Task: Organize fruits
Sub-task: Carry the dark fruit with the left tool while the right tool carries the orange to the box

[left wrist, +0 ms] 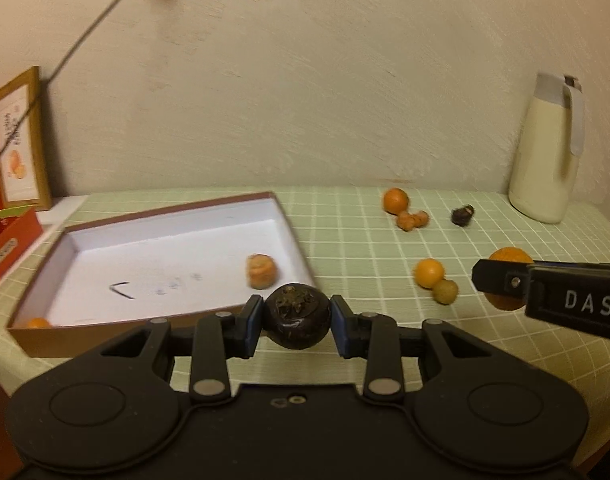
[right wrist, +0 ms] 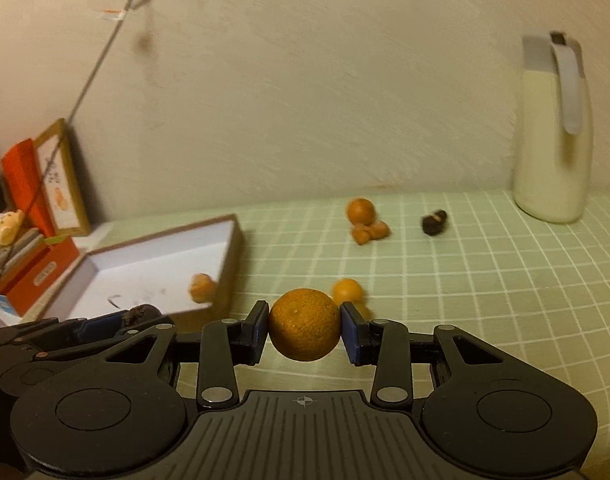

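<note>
My left gripper (left wrist: pixel 297 322) is shut on a dark mangosteen (left wrist: pixel 298 317), held above the near right corner of the white-lined box (left wrist: pixel 289 224). The box holds a peeled tangerine (left wrist: pixel 260 271) and a small orange fruit (left wrist: pixel 37 322). My right gripper (right wrist: pixel 305 326) is shut on a large orange (right wrist: pixel 305 324) above the green checked cloth. It also shows in the left wrist view (left wrist: pixel 501 280). Loose on the cloth lie an orange (left wrist: pixel 395 200), small brown fruits (left wrist: pixel 413 220), a dark fruit (left wrist: pixel 463 215), another orange (left wrist: pixel 428 273) and a greenish fruit (left wrist: pixel 445 291).
A cream thermos jug (left wrist: pixel 545 152) stands at the back right by the wall. Red and brown cartons (left wrist: pixel 21 140) stand at the back left. A cable (left wrist: pixel 85 36) hangs along the wall. The box's brown wall (right wrist: pixel 231 264) lies left of my right gripper.
</note>
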`<state>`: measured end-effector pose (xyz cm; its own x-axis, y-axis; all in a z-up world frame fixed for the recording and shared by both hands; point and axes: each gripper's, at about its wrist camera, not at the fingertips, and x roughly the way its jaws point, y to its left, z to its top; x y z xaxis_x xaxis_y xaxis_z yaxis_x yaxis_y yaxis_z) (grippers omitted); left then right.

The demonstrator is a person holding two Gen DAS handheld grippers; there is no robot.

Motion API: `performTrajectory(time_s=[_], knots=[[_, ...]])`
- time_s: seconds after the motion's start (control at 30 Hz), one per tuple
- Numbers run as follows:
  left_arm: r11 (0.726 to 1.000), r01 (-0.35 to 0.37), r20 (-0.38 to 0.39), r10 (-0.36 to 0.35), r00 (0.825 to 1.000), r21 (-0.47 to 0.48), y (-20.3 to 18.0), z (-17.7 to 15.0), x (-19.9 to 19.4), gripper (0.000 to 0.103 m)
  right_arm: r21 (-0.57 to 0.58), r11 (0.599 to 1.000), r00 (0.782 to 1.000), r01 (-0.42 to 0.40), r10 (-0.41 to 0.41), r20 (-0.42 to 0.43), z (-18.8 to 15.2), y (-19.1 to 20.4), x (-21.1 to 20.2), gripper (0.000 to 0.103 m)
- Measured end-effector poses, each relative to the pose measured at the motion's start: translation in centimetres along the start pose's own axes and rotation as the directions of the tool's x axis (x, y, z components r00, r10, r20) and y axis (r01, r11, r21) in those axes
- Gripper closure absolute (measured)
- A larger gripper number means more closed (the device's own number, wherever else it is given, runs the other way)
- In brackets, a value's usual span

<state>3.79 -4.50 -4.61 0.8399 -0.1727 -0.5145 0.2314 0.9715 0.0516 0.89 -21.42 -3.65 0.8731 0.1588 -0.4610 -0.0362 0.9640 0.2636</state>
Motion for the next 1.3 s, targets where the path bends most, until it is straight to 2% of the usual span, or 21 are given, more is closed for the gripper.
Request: performTrajectory(time_s=[0.4,0.77,1.1,1.3], knots=[[0.989,-0.113,0.069,0.12,0.99,-0.091,6.7,1.5,-3.2,0.077,-0.081,0.992,0.993,-0.092,0.098,0.073,1.1,5.4,-0.4,0.064],[0.964,-0.212,0.107,0.231,0.967,-0.161,12.0,2.7,-3.1,0.076,-0.162,0.979,0.984,-0.127,0.145,0.106,1.9,9.6,1.9,0.064],[0.933,-0.298,0.067,0.317,0.946,-0.201,16.2,3.0,-0.2,0.076,-0.167,0.979,0.986,-0.115,0.132,0.098,3.0,10.4,6.9,0.064],[0.921,-0.328,0.018,0.339,0.94,-0.21,18.2,2.5,2.2,0.076,-0.143,0.984,0.991,-0.103,0.114,0.073,4.1,10.1,10.9,0.064]])
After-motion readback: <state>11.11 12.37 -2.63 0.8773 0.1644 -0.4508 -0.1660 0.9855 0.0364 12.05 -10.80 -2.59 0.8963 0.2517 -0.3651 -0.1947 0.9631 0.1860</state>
